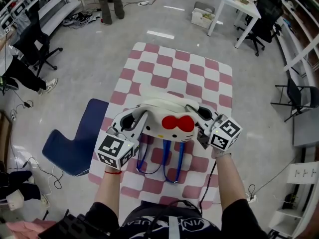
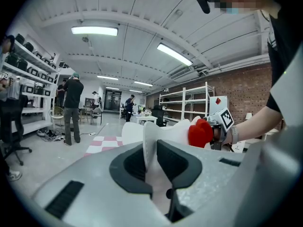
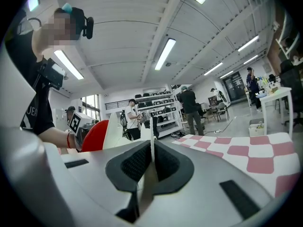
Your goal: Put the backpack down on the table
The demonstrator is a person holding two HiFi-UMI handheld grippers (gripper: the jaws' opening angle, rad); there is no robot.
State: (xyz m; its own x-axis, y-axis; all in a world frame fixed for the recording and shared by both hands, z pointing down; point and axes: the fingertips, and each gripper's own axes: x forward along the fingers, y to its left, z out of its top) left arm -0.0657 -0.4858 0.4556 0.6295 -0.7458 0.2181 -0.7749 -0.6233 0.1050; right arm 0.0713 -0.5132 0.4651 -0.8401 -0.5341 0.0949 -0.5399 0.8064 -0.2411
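2 pinches, left hand-held gripper (image 1: 136, 120) and right hand-held gripper (image 1: 202, 115) clamped on opposite edges, hold the cat-face backpack (image 1: 167, 114) level over the checkered desk (image 1: 199, 73).

Legible print: only fragmentary white letters, roughly "UE", on the person's black shirt (image 1: 149, 225), behind the left gripper (image 1: 142, 116) and right gripper (image 1: 195, 111); the rest is unreadable.
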